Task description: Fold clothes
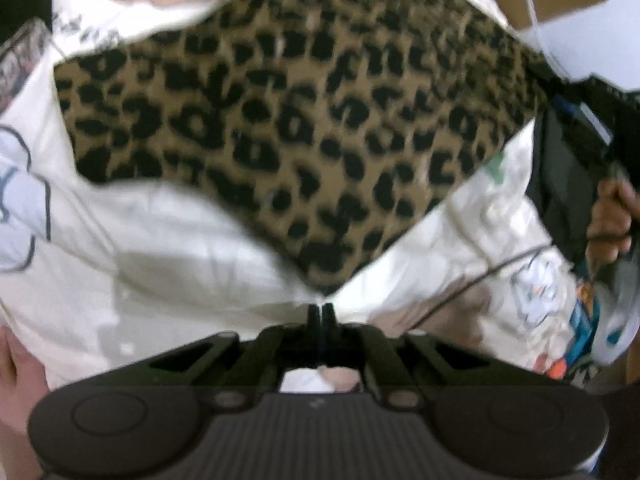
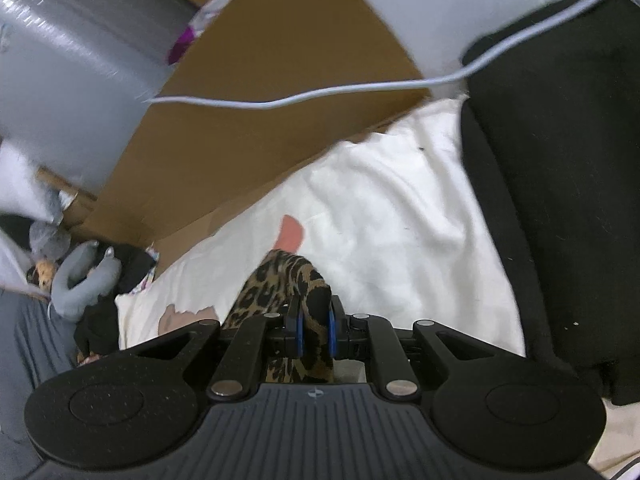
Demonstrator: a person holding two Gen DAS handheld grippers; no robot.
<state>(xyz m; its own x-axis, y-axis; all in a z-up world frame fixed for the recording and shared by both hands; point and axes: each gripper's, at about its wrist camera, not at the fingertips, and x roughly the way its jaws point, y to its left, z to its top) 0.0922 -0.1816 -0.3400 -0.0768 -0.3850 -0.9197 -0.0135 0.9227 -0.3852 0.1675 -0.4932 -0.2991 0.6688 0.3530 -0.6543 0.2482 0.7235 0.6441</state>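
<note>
**Technician:** State what each of your tools is doing.

**Supervisor:** Your left gripper (image 1: 320, 309) is clamped fully together on the lowest corner of the leopard-print garment (image 1: 304, 128), at six o'clock in the left wrist view. Your right gripper (image 2: 315, 322) is pinched on a bunched fold of the same cloth, which passes between the blue pads (image 2: 299, 330) and trails back under the tool.

**Technician:** Why hold it at two points?

**Supervisor:** Judged from the frames, two pinch points keep the panel stretched and clear of the white printed bedding (image 1: 168, 236) beneath, so an edge can be aligned before a fold. The cloth spans from six o'clock up toward one o'clock, where your other hand (image 1: 610, 220) and tool sit at about three o'clock.

**Technician:** Count the items.

**Supervisor:** One leopard garment. Two grippers, both gripping. One sheet of cardboard (image 2: 256, 120) from ten to twelve o'clock in the right wrist view. One white cable (image 2: 360, 90) crossing at twelve o'clock. One black fabric mass (image 2: 560, 160) at two o'clock. A heap of soft items (image 2: 80, 276) at nine o'clock; its number cannot be told.

**Technician:** Any hazard?

**Supervisor:** The cable hangs near your working path. It could snag the tool.
</note>
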